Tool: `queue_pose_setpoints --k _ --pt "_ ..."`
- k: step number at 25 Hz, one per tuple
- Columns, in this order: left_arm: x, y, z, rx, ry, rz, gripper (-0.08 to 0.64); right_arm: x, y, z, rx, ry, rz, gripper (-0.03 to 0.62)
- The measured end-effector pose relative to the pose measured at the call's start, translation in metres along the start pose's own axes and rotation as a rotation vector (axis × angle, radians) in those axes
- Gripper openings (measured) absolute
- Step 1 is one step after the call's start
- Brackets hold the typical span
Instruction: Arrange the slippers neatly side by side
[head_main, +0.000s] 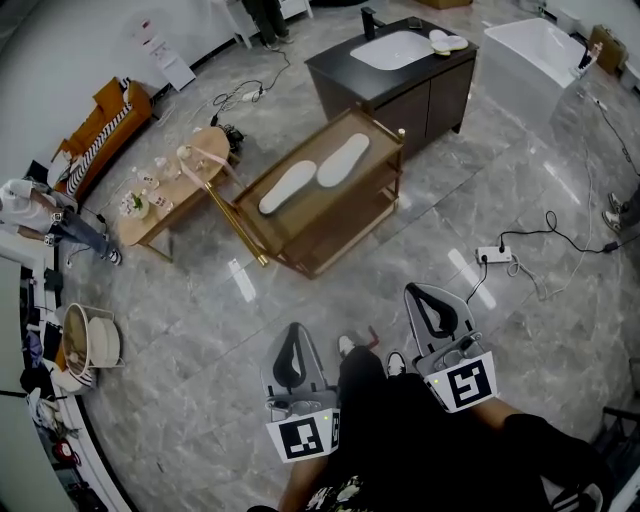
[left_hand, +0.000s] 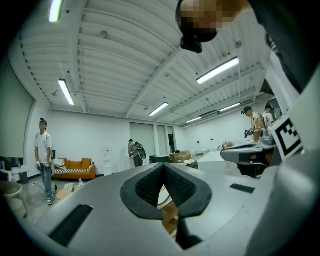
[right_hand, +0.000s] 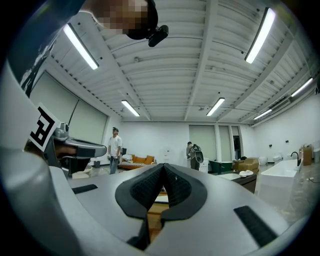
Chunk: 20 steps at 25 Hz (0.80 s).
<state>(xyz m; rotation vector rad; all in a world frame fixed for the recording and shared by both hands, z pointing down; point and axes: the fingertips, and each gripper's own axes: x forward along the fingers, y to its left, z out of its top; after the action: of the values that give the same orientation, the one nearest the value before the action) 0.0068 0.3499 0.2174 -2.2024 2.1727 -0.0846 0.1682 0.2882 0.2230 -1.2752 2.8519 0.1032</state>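
Two white slippers lie side by side, soles up or flat, on a wooden tray table (head_main: 372, 205): the left slipper (head_main: 287, 187) and the right slipper (head_main: 343, 160). Both grippers hover over the floor near the person's feet, well short of the table. My left gripper (head_main: 291, 335) is shut with nothing between its pads (left_hand: 150, 184). My right gripper (head_main: 428, 297) is also shut and empty, its pads (right_hand: 176, 186) pressed together. Both point level toward the table.
A dark vanity with a white basin (head_main: 398, 48) and another pair of slippers (head_main: 447, 42) stands behind the table. A bathtub (head_main: 537, 55) is at far right, a low wooden side table (head_main: 172, 190) at left. A power strip (head_main: 496, 255) and cables lie on the floor.
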Motion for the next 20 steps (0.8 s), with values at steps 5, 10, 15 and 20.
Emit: queue_pose_setpoints --k 5,10,15,20 --pt "0.008 0.000 0.002 0.000 -0.006 0.010 0.002 0.004 -0.004 -0.004 -0.002 0.015 0.013 -0.002" --pt "0.018 0.002 -0.001 0.003 -0.009 0.015 0.002 0.017 -0.006 -0.005 -0.001 0.009 0.030 -0.002" --pt "0.033 0.006 -0.003 -0.029 -0.018 0.016 0.002 0.026 -0.011 -0.006 0.000 0.005 0.023 -0.002" --pt "0.056 0.012 0.000 -0.026 -0.027 0.015 0.002 0.040 -0.022 -0.005 -0.011 0.004 0.009 -0.002"
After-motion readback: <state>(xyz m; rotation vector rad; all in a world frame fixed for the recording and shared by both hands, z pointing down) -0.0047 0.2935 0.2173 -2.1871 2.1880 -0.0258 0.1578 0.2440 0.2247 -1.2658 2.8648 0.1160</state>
